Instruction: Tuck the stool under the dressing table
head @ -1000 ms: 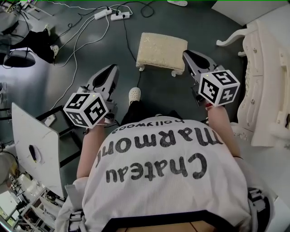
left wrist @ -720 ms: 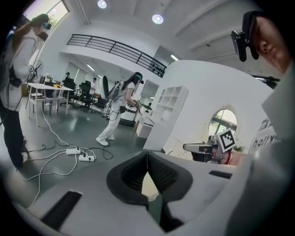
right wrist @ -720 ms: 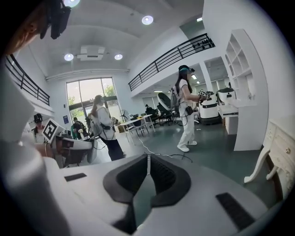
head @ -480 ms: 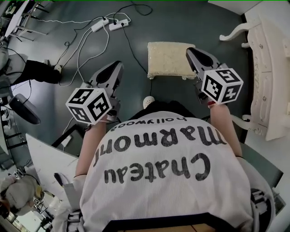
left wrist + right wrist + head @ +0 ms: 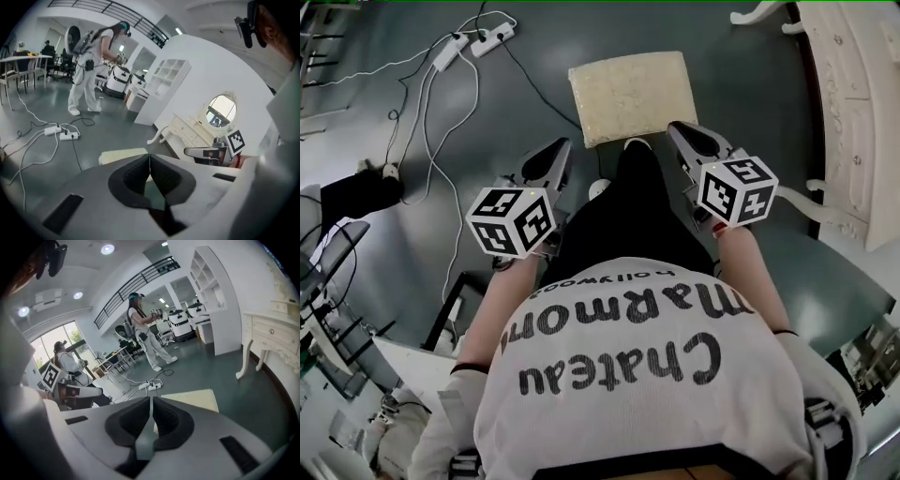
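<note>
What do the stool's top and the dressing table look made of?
The stool has a cream upholstered top, probably fabric: nubby, matte texture. The dressing table looks like white-painted wood: carved trim, curved legs, soft sheen.

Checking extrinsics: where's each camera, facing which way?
Head view: on the person's head, steeply down at the cream upholstered rectangular stool; shows torso, arms, left gripper, right gripper.
Left gripper view: rides the left gripper, along its shut jaws toward the stool and white carved dressing table.
Right gripper view: rides the right gripper, along its shut jaws toward the stool.
Shared: both gripper views show the stool and the opposite gripper.
</note>
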Available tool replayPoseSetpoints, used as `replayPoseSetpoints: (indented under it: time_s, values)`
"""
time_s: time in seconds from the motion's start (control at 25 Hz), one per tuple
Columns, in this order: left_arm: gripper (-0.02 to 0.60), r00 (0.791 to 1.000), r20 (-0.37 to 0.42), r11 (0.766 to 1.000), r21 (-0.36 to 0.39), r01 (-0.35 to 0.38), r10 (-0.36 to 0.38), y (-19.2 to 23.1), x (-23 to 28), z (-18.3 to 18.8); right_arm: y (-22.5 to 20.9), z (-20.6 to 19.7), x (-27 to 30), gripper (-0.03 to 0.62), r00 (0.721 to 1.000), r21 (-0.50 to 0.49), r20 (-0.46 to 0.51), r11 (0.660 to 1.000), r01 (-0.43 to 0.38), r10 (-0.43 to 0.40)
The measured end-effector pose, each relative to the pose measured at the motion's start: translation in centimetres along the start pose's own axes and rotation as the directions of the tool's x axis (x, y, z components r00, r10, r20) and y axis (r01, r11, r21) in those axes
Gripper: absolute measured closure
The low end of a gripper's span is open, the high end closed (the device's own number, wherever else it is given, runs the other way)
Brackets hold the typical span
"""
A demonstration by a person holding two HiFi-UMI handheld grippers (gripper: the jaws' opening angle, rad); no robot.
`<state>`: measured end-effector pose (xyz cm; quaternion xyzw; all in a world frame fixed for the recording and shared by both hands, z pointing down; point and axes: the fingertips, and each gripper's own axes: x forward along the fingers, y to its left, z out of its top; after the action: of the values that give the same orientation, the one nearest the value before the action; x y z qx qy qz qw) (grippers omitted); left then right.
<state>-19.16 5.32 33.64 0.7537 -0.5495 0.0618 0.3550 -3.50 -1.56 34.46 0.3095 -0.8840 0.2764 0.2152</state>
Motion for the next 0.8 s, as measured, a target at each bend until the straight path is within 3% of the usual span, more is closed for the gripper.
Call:
replayPoseSetpoints:
  time_s: [0.16, 0.28, 0.4, 0.56, 0.64, 0.76, 0.8]
  values:
    - [0.558, 0.993, -0.115, 0.997, -0.072, 0.032, -0.040, 0.4, 5.9, -3.5, -3.5, -3.8, 2.7, 0.557, 0.997, 0.123, -0.078, 0.992, 0.009, 0.001]
    - [0.558, 0.976, -0.206, 0.993, -0.110, 0.046, -0.068, 0.7, 9.9, -6.3, -5.8, -6.5, 5.1, 0.557, 0.990, 0.158, -0.141, 0.987, 0.011, 0.012]
    - [0.558, 0.951, -0.310, 0.993, -0.113, -0.023, -0.014, 2.4, 12.8, -9.4, -8.0, -9.4, 7.4, 0.557, 0.977, 0.180, -0.211, 0.983, 0.023, 0.016]
    - [0.558, 0.922, -0.384, 0.982, -0.144, -0.119, 0.055, 5.6, 15.5, -12.4, -12.5, -13.5, 10.1, 0.557, 0.951, 0.209, -0.308, 0.974, 0.086, -0.019]
    - [0.557, 0.891, -0.444, 0.978, -0.127, -0.167, 0.095, 8.2, 16.6, -14.6, -15.2, -15.5, 11.2, 0.557, 0.937, 0.267, -0.348, 0.955, 0.131, -0.031]
    - [0.542, 0.826, -0.550, 0.959, -0.148, -0.242, 0.123, 12.1, 18.4, -18.4, -19.9, -17.4, 11.5, 0.556, 0.915, 0.315, -0.395, 0.925, 0.213, -0.076]
    - [0.467, 0.810, -0.573, 0.946, -0.177, -0.271, 0.125, 13.2, 18.8, -19.2, -21.3, -17.6, 11.5, 0.554, 0.910, 0.303, -0.404, 0.926, 0.227, -0.091]
